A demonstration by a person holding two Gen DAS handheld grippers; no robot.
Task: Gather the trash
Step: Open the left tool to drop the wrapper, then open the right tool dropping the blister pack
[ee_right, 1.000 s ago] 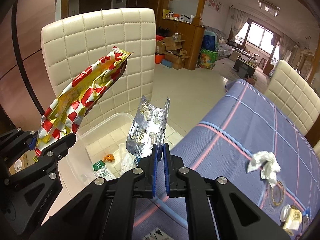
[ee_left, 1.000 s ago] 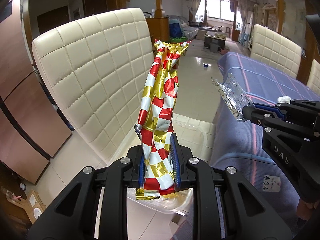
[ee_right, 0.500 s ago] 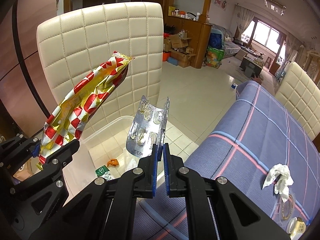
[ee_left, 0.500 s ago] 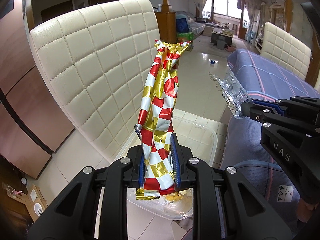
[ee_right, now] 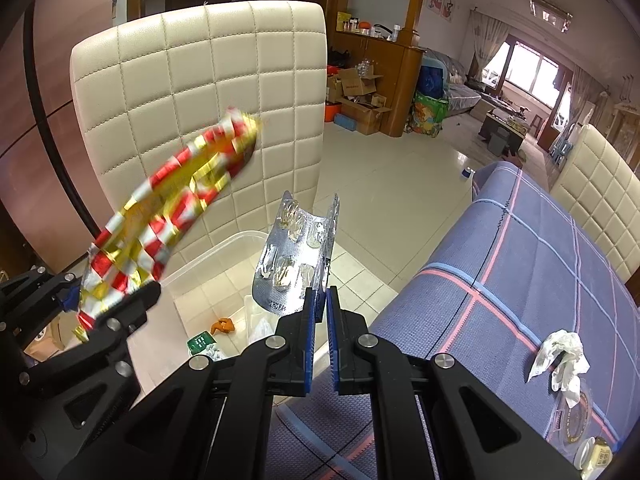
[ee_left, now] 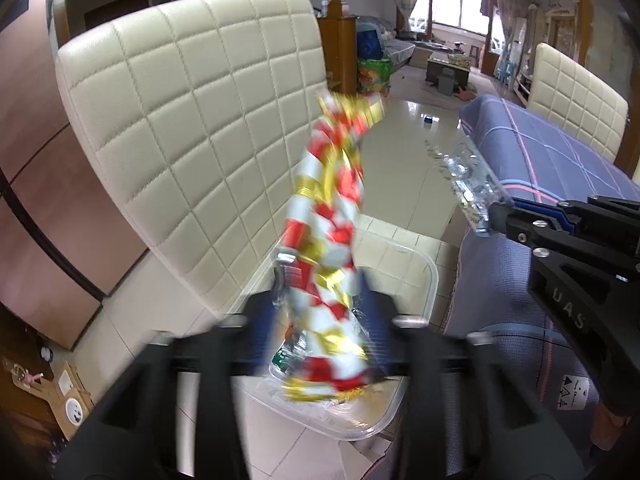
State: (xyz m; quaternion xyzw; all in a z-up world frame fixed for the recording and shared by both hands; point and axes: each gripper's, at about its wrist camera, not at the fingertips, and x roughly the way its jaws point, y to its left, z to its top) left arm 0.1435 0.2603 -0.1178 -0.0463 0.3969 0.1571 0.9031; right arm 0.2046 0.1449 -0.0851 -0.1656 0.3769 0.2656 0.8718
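Observation:
A red, white and gold foil wrapper hangs blurred between the spread fingers of my left gripper, over a clear plastic bin on the floor. The jaws stand apart and the wrapper looks loose. It also shows in the right wrist view. My right gripper is shut on a silver pill blister pack, held beside the bin. The pack also shows in the left wrist view.
A cream quilted chair back stands behind the bin. A table with a blue checked cloth is on the right, with a crumpled white tissue and small items near its edge. The bin holds several scraps.
My left gripper's fingers have spread apart and the wrapper is slipping down, blurred. Both grippers have moved closer over the bin. The right gripper still holds the blister pack.

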